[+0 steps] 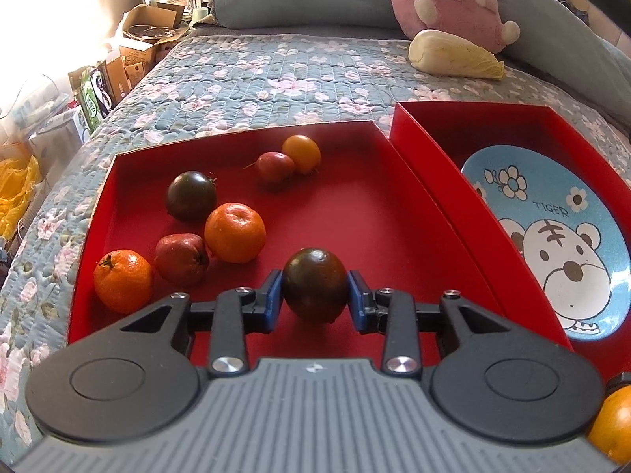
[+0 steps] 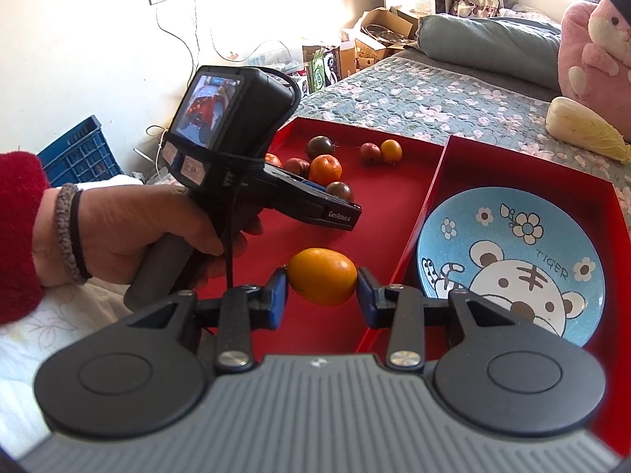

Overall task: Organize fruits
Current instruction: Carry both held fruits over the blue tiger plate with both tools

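While both grippers hang over the left red tray point(image 1: 244, 130), each one has a fruit clamped between its blue fingers. The left gripper point(image 1: 315, 299) has its fingers pressed on either side of a dark green-brown fruit point(image 1: 315, 283), which sits low over the near part of that tray's floor; whether it touches the floor is not clear. The right gripper point(image 2: 322, 295) has its fingers closed on a yellow-orange fruit point(image 2: 322, 276), above the near right part of the same tray, close to the wall it shares with the right red tray point(image 2: 532, 149).

Six more fruits lie loose in the left tray. Near its left wall sit an orange point(image 1: 123, 280), a reddish fruit point(image 1: 181, 258) touching it or just beside it, and a second orange point(image 1: 235, 232) next to that. Behind them is another dark fruit point(image 1: 191, 195). Toward the far end, a small red fruit point(image 1: 274, 165) and a small yellow-orange fruit point(image 1: 301, 153) rest against each other.

The right tray holds only a blue plate point(image 2: 473, 213) with a cartoon tiger and flowers printed on it; nothing lies on the plate.

Both trays stand side by side on a bed point(image 1: 256, 71) with a flowered quilt. A person's hand point(image 2: 130, 232), in a red sleeve, grips the left gripper's handle.
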### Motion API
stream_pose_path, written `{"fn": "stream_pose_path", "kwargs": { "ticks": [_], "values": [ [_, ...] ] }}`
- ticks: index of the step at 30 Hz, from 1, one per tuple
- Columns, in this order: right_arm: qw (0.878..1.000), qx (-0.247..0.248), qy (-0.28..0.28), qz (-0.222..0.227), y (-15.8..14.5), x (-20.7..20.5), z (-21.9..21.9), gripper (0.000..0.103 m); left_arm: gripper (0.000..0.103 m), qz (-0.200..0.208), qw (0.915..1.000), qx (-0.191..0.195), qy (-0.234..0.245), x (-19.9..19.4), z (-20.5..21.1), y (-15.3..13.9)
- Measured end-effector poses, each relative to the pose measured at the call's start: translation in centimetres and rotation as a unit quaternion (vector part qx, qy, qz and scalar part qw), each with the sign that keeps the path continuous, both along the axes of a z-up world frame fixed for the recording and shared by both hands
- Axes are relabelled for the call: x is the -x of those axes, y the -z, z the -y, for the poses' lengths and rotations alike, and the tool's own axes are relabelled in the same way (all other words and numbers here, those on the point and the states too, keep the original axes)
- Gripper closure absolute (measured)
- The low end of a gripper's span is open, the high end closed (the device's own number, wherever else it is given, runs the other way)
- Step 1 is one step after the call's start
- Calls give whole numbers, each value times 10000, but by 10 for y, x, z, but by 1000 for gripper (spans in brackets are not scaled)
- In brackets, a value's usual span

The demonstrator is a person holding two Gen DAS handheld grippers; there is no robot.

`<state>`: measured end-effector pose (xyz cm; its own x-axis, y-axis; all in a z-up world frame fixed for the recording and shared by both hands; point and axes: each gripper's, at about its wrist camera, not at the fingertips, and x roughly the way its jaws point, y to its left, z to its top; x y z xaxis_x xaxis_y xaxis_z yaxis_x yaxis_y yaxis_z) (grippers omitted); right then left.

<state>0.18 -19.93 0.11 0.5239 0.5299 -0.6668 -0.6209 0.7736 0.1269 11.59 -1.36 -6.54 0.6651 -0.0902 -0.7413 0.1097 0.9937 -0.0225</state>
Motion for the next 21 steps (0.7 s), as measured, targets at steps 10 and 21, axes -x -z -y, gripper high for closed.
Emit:
{"fn": "stream_pose_path", "kwargs": {
  "ticks": [10, 21],
  "values": [
    [9999, -100, 23, 46, 0, 0, 2, 62, 63, 287, 9996, 39, -46, 12, 4, -20],
    [9989, -144, 438, 108, 0, 0, 32, 62, 63, 805, 9959, 73, 411, 32, 40, -45]
  ]
}}
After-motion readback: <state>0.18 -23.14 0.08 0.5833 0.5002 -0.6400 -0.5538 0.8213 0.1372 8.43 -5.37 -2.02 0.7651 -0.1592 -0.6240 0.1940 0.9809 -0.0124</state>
